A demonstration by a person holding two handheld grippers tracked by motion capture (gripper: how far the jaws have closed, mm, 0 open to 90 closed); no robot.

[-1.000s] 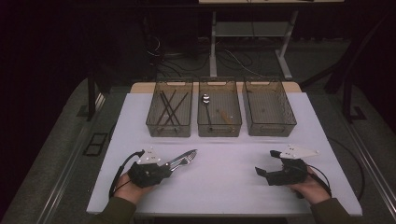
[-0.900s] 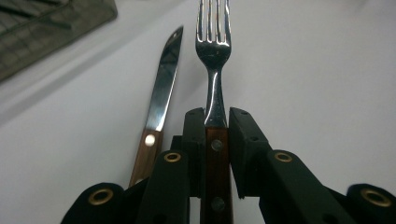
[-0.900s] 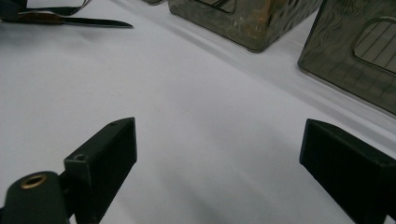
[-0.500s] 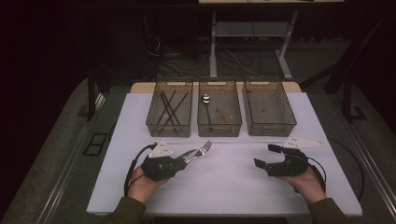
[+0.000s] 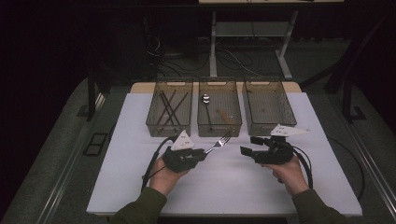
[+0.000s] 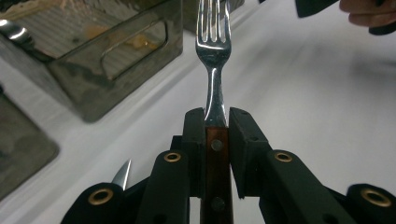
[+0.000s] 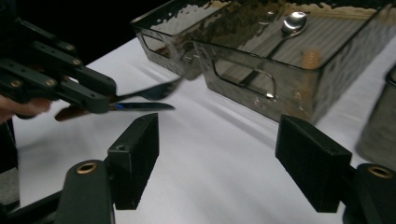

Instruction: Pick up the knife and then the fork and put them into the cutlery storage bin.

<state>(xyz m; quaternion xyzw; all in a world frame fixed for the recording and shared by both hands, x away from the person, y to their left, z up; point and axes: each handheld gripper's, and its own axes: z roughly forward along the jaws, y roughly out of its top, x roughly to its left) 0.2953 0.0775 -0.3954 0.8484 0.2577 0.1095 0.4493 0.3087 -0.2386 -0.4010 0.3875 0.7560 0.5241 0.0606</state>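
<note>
Three clear smoked-plastic bins (image 5: 219,122) line the upper middle of the high view; just below them the left gripper (image 5: 201,154) clamps a wood-handled steel fork (image 5: 218,142), tines aimed up-right, likely for sorting. In the left gripper view, centre frame, both pads grip the riveted handle so it cannot swing. In the right gripper view the right gripper (image 7: 217,161) is empty, its jaws having just been closing.

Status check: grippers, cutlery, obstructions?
Left gripper shut on wooden-handled steel fork. Right gripper open, jaws just closing, nothing between. Nothing blocking the fork.
</note>
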